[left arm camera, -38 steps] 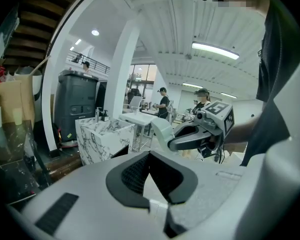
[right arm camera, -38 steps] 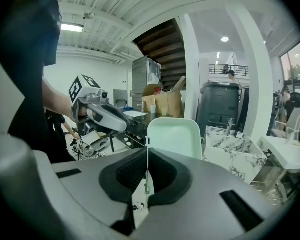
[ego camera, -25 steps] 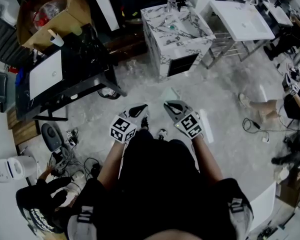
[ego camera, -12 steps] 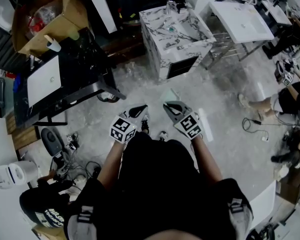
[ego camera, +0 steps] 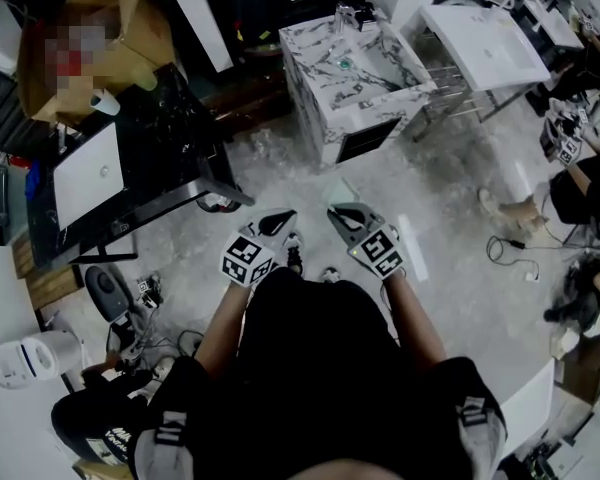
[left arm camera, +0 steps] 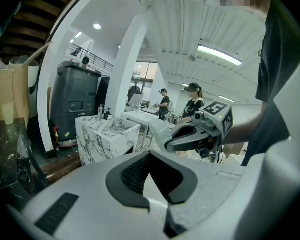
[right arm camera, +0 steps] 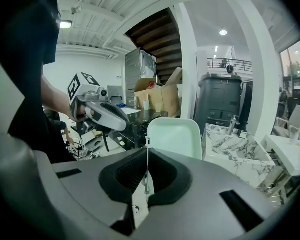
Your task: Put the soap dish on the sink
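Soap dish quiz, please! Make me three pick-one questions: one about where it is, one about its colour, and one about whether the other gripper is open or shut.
1. Where is the soap dish?
A. On the marble sink
B. Held by the right gripper
C. Lying on the floor

2. What colour is the soap dish?
A. Pale green
B. Red
C. Black

3. How are the jaws of the left gripper?
A. Wide open
B. Shut on a cup
C. Shut, with nothing between them

Answers:
1 B, because the right gripper's jaws are shut on the dish's edge.
2 A, because it shows pale green in the right gripper view.
3 C, because the pads meet at the tips and hold nothing.
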Demonstrator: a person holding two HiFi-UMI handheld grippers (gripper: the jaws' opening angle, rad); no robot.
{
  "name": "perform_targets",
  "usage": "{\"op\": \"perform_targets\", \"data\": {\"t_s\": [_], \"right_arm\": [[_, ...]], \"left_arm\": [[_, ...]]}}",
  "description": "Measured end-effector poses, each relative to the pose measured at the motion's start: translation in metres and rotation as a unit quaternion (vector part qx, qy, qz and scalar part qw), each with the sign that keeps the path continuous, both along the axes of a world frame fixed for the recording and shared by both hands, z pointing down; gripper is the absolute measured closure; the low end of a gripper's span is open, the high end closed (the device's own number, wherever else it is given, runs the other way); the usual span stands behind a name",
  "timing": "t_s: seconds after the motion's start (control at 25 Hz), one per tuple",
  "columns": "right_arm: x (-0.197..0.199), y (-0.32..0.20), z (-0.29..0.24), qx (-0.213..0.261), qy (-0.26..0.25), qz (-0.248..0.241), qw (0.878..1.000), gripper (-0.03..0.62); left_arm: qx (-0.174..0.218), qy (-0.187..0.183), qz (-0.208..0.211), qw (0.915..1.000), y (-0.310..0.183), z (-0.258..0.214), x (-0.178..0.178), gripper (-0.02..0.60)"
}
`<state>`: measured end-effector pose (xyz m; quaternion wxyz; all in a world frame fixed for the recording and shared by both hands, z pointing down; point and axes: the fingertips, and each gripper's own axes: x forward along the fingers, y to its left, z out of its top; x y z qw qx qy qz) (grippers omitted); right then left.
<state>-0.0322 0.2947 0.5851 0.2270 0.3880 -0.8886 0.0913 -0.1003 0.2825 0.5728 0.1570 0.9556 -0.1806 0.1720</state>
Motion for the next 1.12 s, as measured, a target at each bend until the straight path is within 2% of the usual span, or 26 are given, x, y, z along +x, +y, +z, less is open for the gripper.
{"op": "perform_targets", "data": {"t_s": [0.36,1.12], "right_arm": [[-0.011,-0.036,0.009,-0.005,0.008,-0.003,1.000,0.595],[-0.025,-0.103,0.016,-0.005,0.018,0.030,0.999,0.595]], "left_arm": [[-0.003,0.003,0.012,0.9999,-0.043,0.005,-0.004,0.584],[-0.001,0.006,0.047,0.9989,-0.117,0.011,-0.016,0.584]]}}
